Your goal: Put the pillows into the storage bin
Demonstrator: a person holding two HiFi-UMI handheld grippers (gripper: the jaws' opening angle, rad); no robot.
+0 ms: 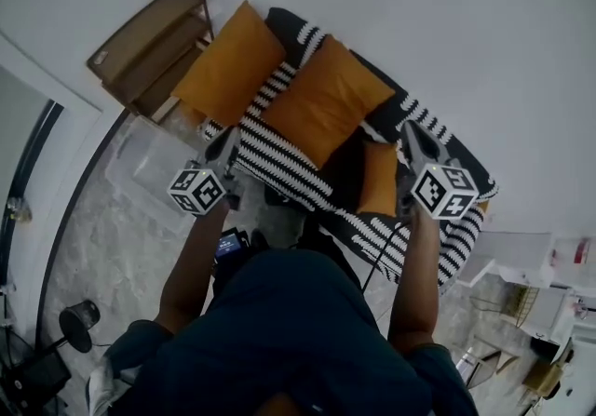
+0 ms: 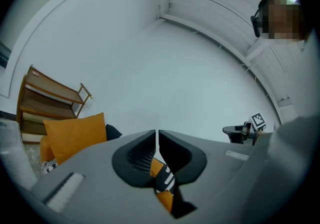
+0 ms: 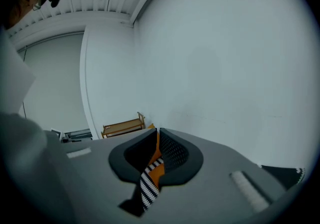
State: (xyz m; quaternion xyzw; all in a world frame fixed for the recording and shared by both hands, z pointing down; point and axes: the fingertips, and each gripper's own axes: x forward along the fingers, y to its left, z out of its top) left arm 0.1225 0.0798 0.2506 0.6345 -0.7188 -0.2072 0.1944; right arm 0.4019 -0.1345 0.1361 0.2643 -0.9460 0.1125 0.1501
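L tongs (image 2: 157,140) and R tongs (image 3: 157,137) are both clenched and empty, poised over the sofa (image 1: 275,161); pillows (image 1: 326,98) not yet gripped. Bin (image 1: 138,165) stands just left of sofa, prob. for a short transfer.

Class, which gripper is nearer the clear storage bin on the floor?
Left. The left gripper is just beside the storage bin; the right gripper is well away, beside the small orange pillow.
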